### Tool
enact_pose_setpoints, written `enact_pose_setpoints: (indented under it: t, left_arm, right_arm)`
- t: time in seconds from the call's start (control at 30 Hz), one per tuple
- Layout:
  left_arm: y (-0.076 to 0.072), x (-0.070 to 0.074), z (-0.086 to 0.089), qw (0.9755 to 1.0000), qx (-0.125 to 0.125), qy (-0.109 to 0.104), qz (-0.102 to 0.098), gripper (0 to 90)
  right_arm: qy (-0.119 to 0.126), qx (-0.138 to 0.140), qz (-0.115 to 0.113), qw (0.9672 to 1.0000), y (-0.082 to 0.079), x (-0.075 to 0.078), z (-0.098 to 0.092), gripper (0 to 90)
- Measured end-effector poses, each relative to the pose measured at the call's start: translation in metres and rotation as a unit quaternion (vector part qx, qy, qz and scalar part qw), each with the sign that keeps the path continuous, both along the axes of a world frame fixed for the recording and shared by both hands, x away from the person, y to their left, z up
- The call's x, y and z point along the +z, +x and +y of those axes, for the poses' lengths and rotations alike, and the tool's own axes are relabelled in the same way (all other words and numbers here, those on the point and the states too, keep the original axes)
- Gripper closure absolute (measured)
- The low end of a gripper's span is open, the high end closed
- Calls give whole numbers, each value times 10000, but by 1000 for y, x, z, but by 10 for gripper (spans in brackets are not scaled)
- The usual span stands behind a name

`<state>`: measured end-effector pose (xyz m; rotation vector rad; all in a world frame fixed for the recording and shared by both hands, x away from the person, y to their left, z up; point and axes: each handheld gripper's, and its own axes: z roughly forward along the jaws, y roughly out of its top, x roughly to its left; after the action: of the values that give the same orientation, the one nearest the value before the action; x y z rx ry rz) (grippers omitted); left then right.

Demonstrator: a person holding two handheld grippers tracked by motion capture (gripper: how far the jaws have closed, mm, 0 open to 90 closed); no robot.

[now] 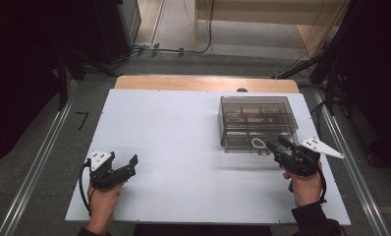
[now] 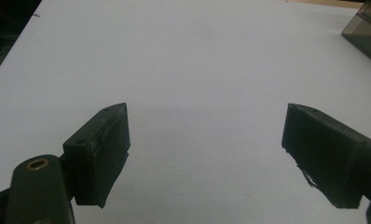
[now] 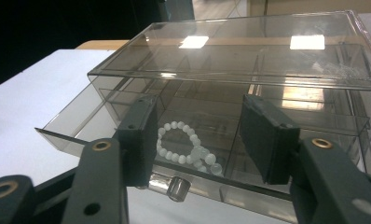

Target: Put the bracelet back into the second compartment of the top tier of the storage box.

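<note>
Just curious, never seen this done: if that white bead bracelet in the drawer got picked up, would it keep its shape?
Probably not. The bead bracelet looks like separate round beads on a string, so it would likely sag into a hanging loop. The glossy beads may slip between flat pads. It looks light, lying loose in the clear drawer.

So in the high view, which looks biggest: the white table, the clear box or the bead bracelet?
1. Table, by far the largest.
2. Box.
3. Bracelet, a tiny ring at the box's near edge.
</note>
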<state>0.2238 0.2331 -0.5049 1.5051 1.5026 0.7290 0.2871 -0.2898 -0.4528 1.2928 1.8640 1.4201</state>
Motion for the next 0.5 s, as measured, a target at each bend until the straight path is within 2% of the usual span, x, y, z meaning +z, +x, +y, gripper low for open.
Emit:
enact_pose_setpoints:
  t: [0.23, 0.5]
  left_arm:
    - [0, 0, 0, 10000, -1, -1, 0, 155]
    - [0, 0, 0, 10000, -3, 0, 2, 156]
  right_arm:
    - [-102, -105, 18, 9999, 0, 0, 2, 342]
    - [-258, -69, 72, 9996, 0, -2, 6, 272]
